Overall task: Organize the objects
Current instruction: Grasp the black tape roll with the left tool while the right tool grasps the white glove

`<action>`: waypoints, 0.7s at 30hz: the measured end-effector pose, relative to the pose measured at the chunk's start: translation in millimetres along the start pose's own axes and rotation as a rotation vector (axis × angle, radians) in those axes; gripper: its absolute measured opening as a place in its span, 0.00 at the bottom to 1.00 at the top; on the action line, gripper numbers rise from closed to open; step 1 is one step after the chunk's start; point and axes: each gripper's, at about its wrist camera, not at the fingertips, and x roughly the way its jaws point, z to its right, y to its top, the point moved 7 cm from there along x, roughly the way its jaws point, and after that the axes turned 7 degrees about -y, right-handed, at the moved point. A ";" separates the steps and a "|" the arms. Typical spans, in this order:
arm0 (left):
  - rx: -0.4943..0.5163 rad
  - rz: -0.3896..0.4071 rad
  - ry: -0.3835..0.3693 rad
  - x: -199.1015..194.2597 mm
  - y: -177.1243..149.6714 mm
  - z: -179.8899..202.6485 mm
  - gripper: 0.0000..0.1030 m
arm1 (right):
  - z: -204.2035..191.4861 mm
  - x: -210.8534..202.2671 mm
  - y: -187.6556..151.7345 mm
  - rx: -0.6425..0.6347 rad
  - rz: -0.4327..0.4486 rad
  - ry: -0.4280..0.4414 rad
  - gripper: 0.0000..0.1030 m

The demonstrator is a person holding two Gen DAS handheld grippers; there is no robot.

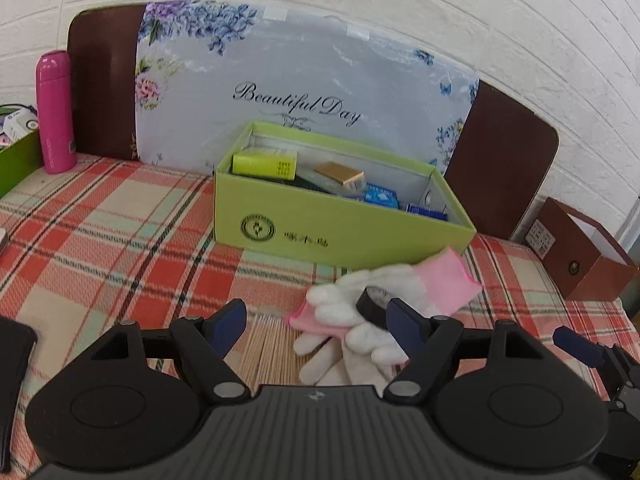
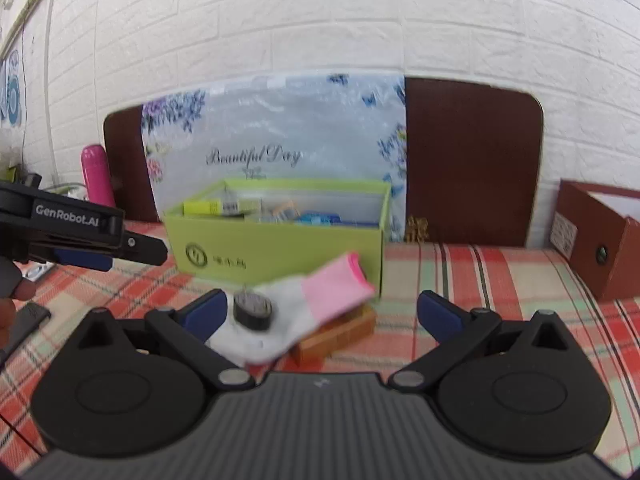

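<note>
Left wrist view: left gripper (image 1: 316, 322) jaws wide, empty, tilted down over white-and-pink work gloves (image 1: 384, 312) and a black tape roll (image 1: 370, 312) lying on them, beside loose wooden sticks (image 1: 272, 350). Green box (image 1: 340, 222) sits behind, probably the destination. Right gripper (image 2: 320, 314) spread wide, holding nothing, aimed at the same pile.

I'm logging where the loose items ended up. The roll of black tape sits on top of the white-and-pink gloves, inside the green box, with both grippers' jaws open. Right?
Not quite: the gloves and the roll of black tape on them lie on the plaid cloth in front of the green box, not inside it. Both wrist views show this. The rest holds: left gripper and right gripper have open jaws.
</note>
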 end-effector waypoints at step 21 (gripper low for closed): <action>0.143 -0.066 -0.145 91.1 -0.2 52.9 0.55 | 33.2 -9.1 -67.1 0.138 -0.139 -0.028 1.00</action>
